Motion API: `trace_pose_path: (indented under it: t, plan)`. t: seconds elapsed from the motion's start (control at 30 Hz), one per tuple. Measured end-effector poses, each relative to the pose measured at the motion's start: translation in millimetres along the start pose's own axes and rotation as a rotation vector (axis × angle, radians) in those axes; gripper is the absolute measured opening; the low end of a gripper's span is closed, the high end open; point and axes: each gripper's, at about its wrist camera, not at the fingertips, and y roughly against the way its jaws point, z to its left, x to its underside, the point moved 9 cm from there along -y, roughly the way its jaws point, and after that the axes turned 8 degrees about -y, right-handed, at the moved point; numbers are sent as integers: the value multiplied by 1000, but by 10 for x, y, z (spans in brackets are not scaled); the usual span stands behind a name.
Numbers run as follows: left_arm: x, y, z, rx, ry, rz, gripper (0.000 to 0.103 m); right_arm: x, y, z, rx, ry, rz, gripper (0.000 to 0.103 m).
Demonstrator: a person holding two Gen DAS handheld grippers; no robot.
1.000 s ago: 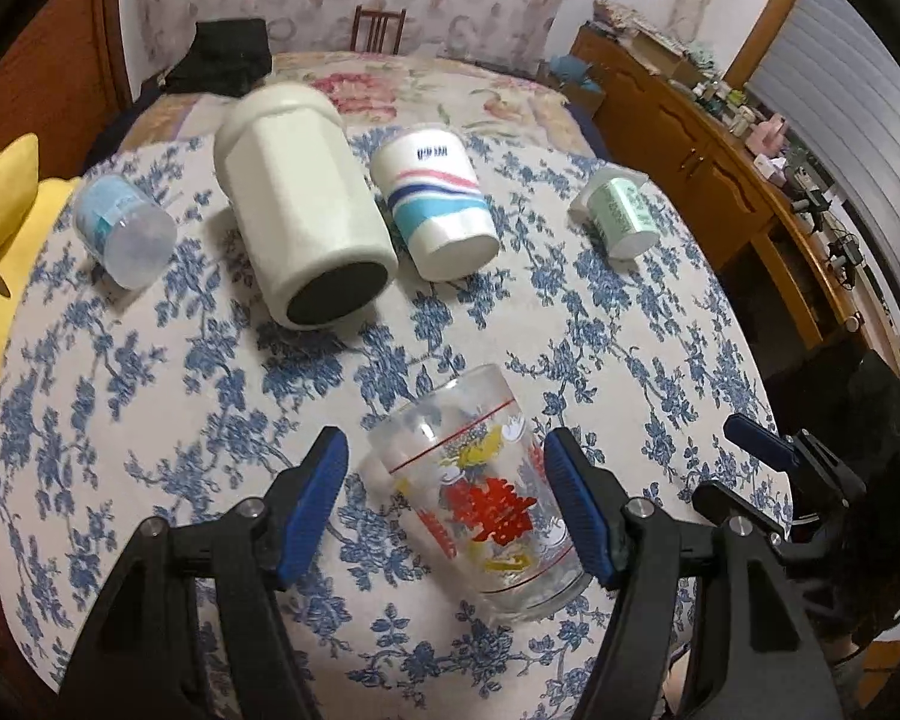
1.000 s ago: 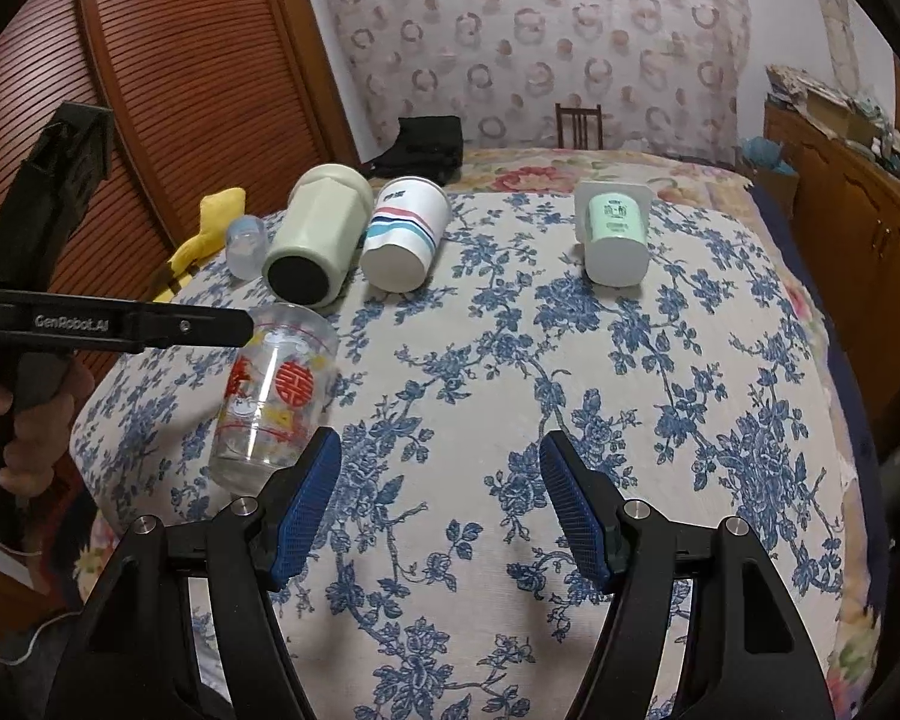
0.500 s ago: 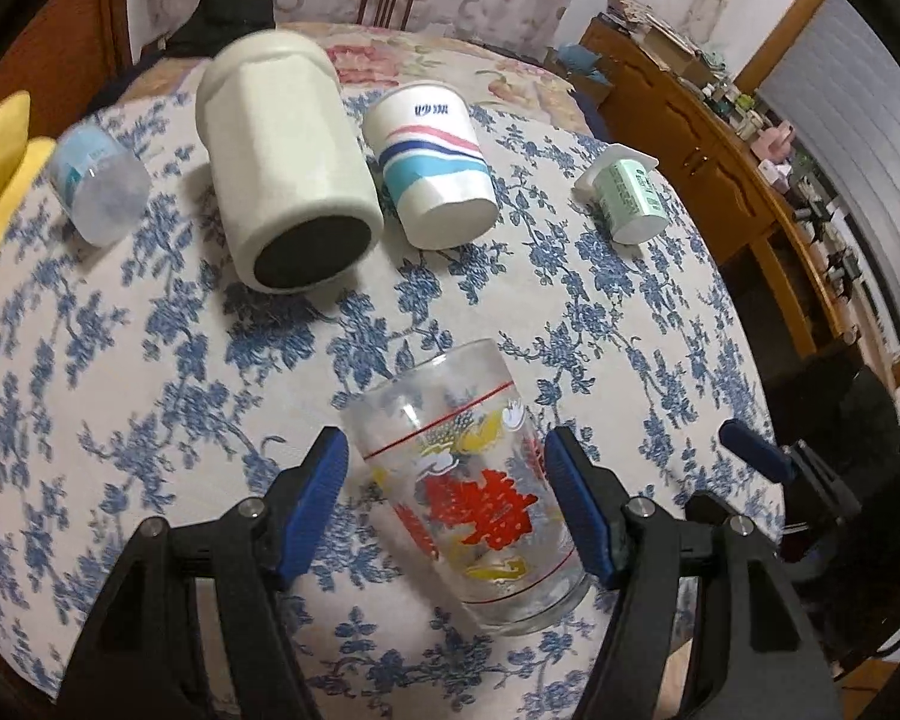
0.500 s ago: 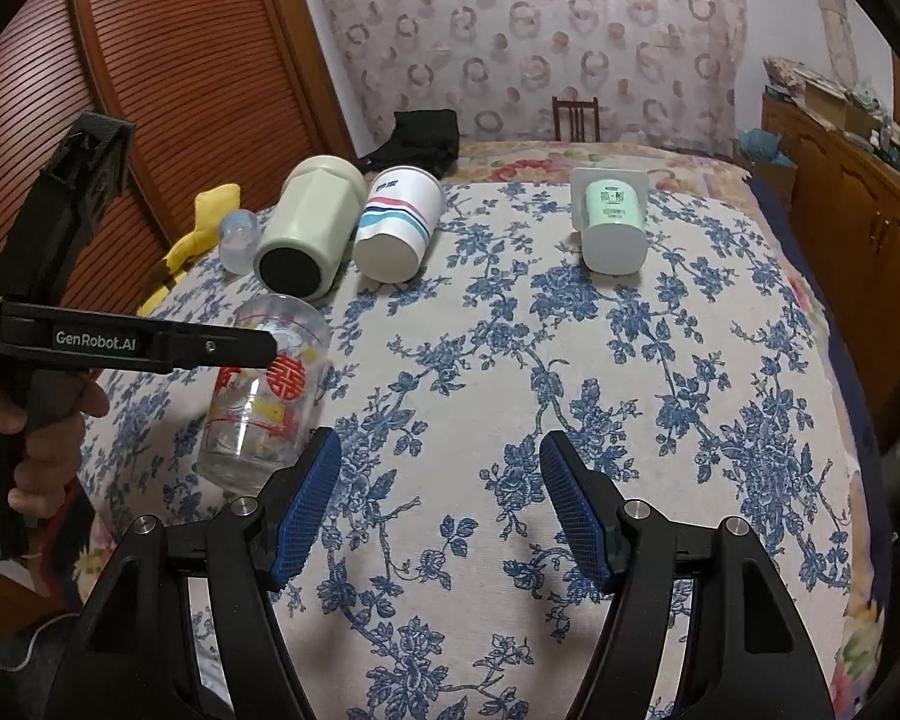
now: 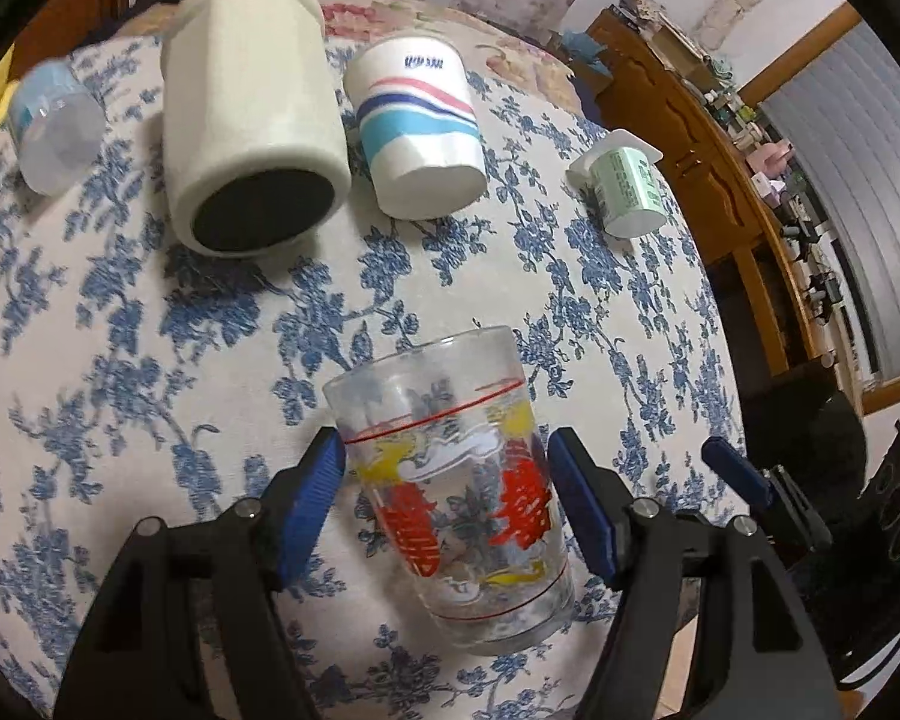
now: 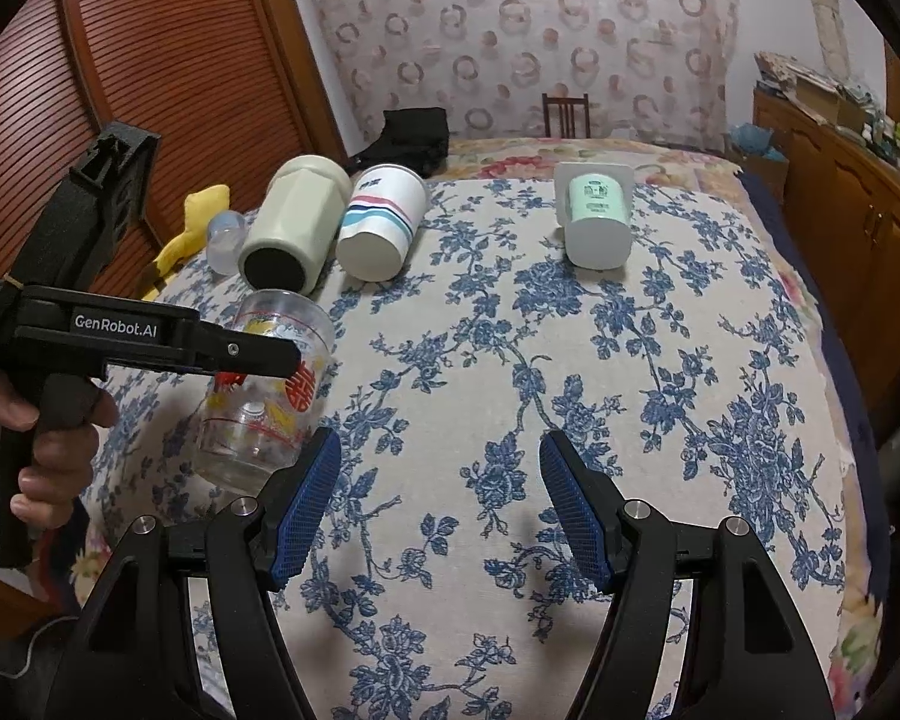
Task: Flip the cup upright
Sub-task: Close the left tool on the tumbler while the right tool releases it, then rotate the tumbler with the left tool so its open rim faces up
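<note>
Lying on its side near the left edge of a blue-flowered tablecloth (image 6: 570,360), a clear glass cup (image 5: 456,474) printed with red characters and yellow shapes is pointing its open mouth toward the far side of the table and its thick base toward the near edge. The left gripper (image 5: 447,480) is reaching around it, its two blue fingertips (image 5: 315,492) sitting on either side of the glass at the middle of its body. The left pad is looking as if it is touching the glass wall, while the right pad is sitting just beside it; whether the jaws are actually pressing in cannot be told. In the right wrist view the same cup (image 6: 264,396) is appearing partly behind the black left gripper (image 6: 294,360), which a bare hand (image 6: 48,438) is holding by its handle.

The right gripper (image 6: 441,504) is hovering over bare cloth to the right of the cup, its jaws spread wide and holding nothing.

Farther back, four more containers are lying on their sides in a row: a small clear bottle (image 5: 51,132) at far left, a large cream mug (image 5: 252,102) with a dark opening, a white paper cup (image 5: 417,120) with blue, teal and pink stripes, and, well apart to the right, a pale green tub (image 5: 627,189).
</note>
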Motion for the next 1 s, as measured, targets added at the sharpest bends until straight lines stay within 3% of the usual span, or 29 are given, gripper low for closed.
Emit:
trace_pose_path:
  t: [0.1, 0.3, 0.5, 0.77, 1.0]
  plan:
    - [-4, -67, -16, 35, 20, 18, 70, 13, -8, -15, 0, -4, 4, 71]
    - [-37, -65, -87, 9, -45, 0, 68, 29, -10, -41, 1, -12, 7, 71]
    - [-142, 120, -135, -98, -198, -95, 65, 47, -23, -68, 3, -20, 8, 71]
    - [-311, 418, -78, -110, -252, -186, 61, 14, -47, -18, 0, -14, -5, 71]
    - [-380, 526, -8, -180, -309, -234, 61, -98, -35, 57, 29, 44, -74, 71]
